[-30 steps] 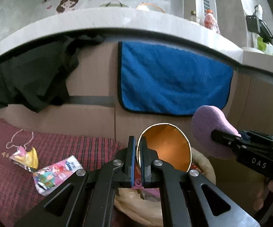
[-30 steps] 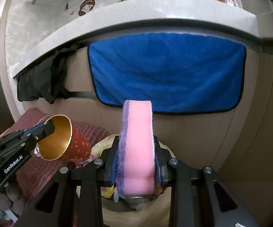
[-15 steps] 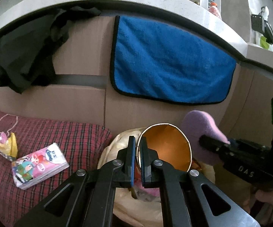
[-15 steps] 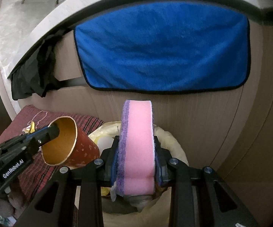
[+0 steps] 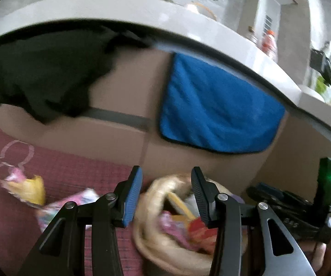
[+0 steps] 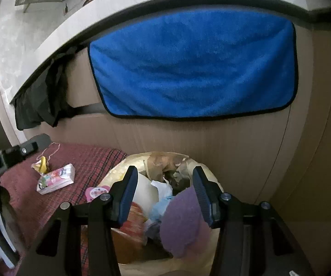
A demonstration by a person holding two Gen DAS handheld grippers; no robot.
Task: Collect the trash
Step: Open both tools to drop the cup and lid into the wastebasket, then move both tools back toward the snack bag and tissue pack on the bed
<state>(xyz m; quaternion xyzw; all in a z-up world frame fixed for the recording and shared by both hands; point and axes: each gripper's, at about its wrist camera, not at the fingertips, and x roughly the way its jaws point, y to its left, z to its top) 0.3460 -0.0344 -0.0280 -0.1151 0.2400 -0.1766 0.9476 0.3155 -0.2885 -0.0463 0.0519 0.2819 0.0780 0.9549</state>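
Observation:
My left gripper [image 5: 165, 184] hangs over the beige trash bag [image 5: 149, 243], its jaws opening with nothing between them. The red paper cup [image 5: 199, 228] lies loose in the bag below, blurred. My right gripper [image 6: 165, 184] is also over the trash bag [image 6: 165, 155], jaws opening. The purple-and-pink sponge [image 6: 183, 223] sits low between its fingers, free of the pads, down among the rubbish. The red cup [image 6: 133, 218] lies beside it. Each gripper shows in the other's view: the right gripper [image 5: 291, 207] and the left gripper [image 6: 11, 158].
On the red plaid cloth [image 6: 91, 158] left of the bag lie a tissue pack [image 6: 56, 179] and a yellow wrapper [image 6: 41, 163]. A blue towel [image 6: 193, 64] and a black garment [image 6: 43, 101] hang on the wooden panel behind. A grey counter edge runs above.
Both grippers have opened. The cup left the left gripper and the sponge left the right one, and both dropped into the bag. The left gripper swung left and up a little.

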